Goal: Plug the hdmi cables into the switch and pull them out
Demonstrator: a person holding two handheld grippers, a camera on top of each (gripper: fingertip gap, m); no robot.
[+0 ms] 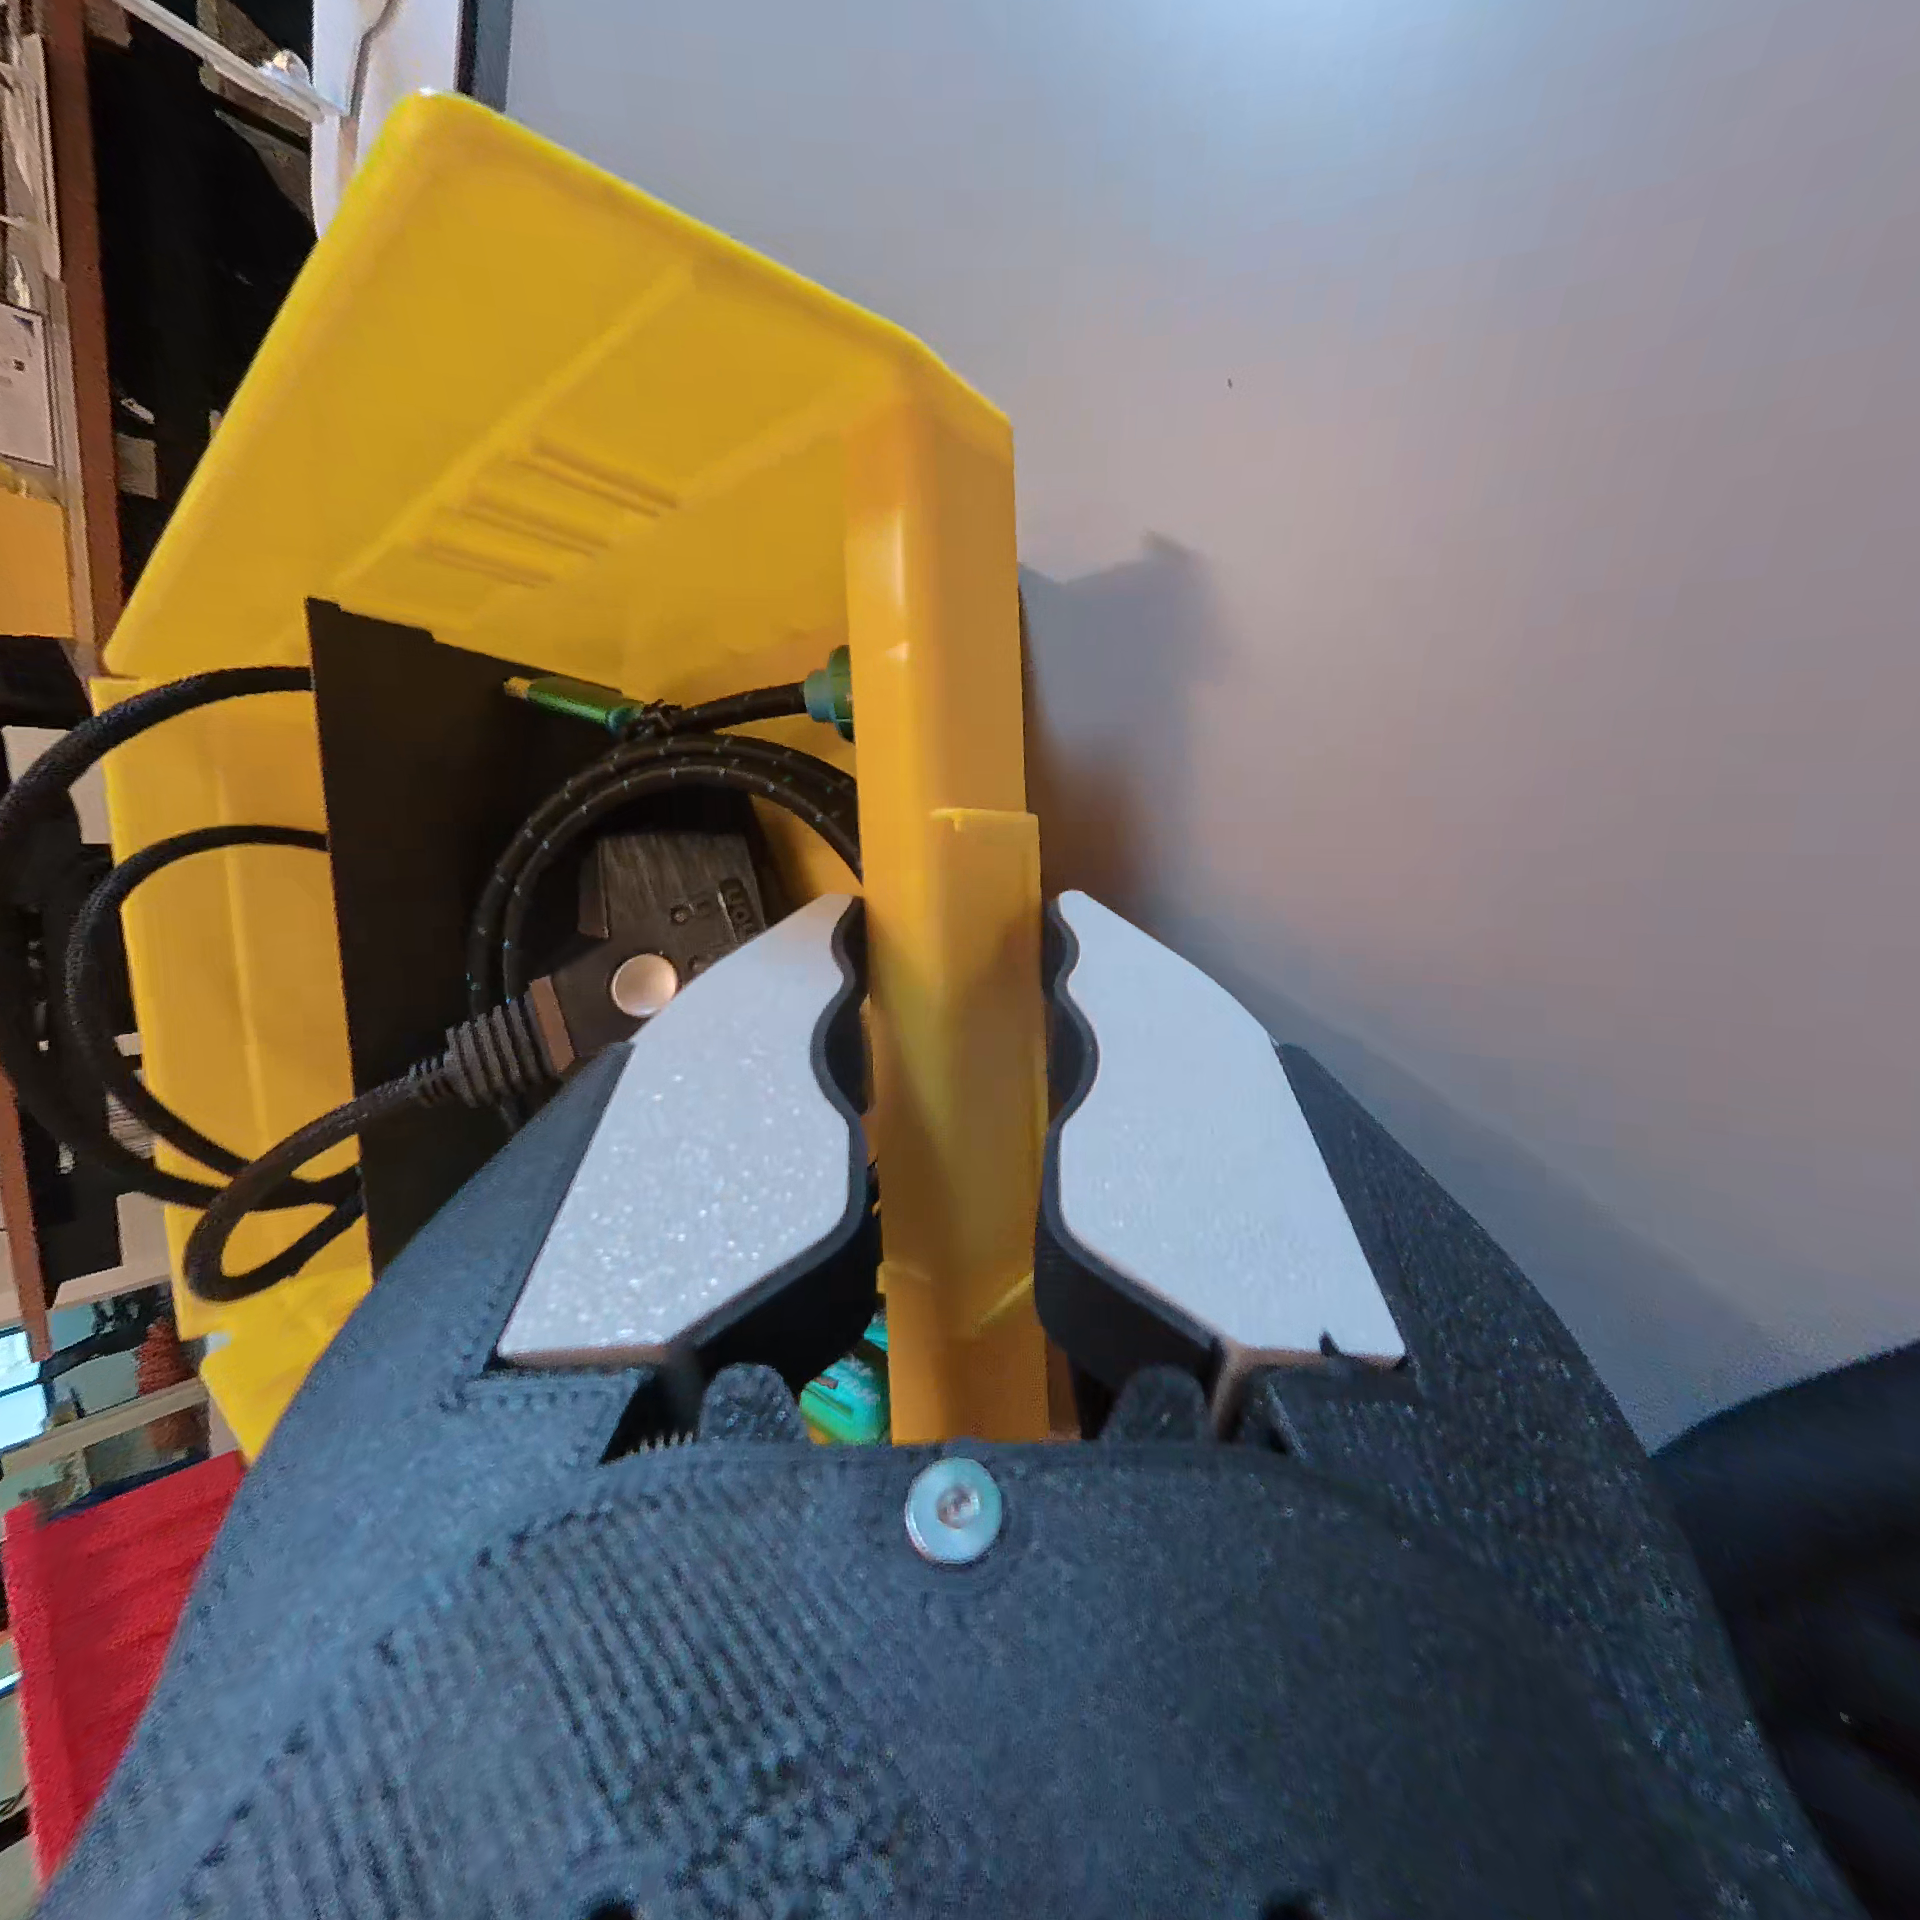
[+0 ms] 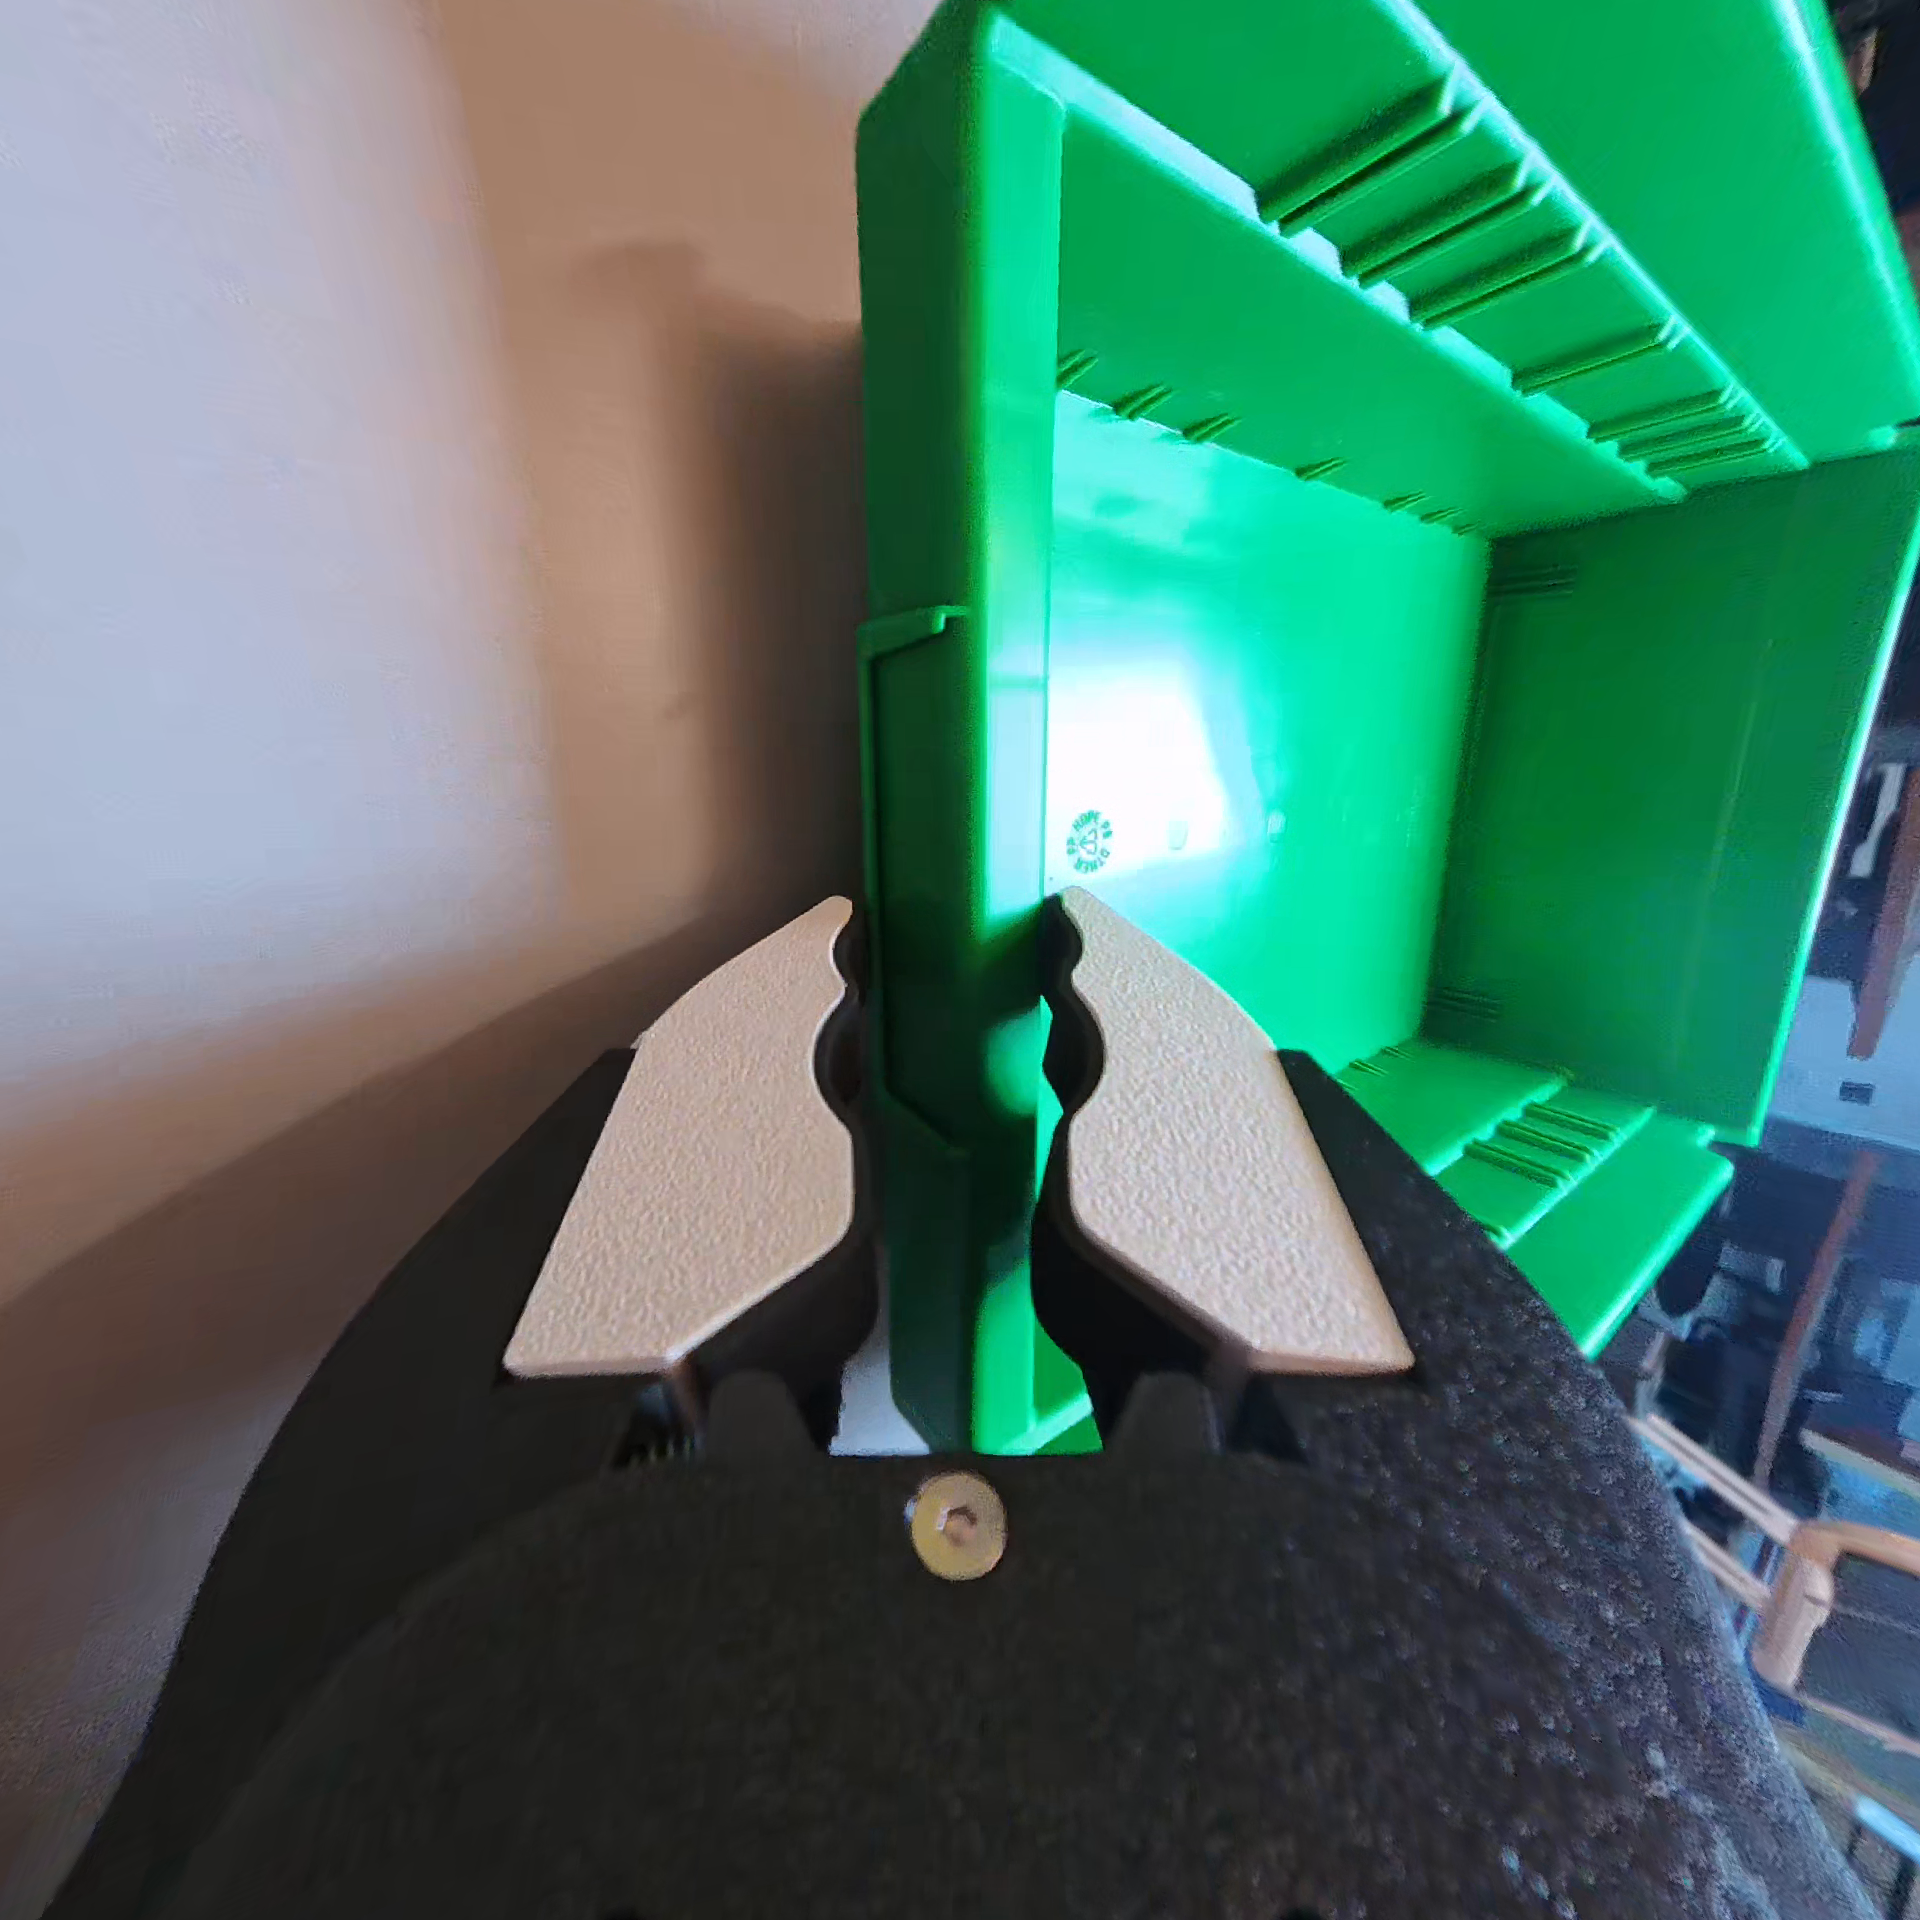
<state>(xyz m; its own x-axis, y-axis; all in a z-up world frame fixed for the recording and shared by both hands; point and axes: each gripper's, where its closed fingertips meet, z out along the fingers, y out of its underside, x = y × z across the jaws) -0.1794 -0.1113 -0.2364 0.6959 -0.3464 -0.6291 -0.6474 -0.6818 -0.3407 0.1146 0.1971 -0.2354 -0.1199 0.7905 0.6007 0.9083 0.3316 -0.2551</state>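
— While both views look tilted, what's the left gripper doing?

— It's clamped on the rim wall of a yellow bin, one finger inside, one outside, pads pressed to the plastic at centre frame.

— And the task's things?

— Inside that yellow bin, left of centre. Coiled black braided hdmi cables lie against a black panel, with one ribbed plug just left of the left finger. A green-and-gold connector sits above the coil. More braided cable loops out over the bin's edge at the far left.

— The switch?

— A dark box with a round silver button sits inside the coil; I can't tell for sure that it's the switch. The gripper's finger partly covers it.

— Anything else around?

— A pale worktop fills the right of the frame, something red shows lower left, and shelving upper left.

— Right side?

— The right gripper is closed on the wall of a green bin, again one finger on each side. The bin's interior shows bare, glossy plastic with ribbed slots along its walls. A beige surface lies at left, blurred room clutter at the right edge.
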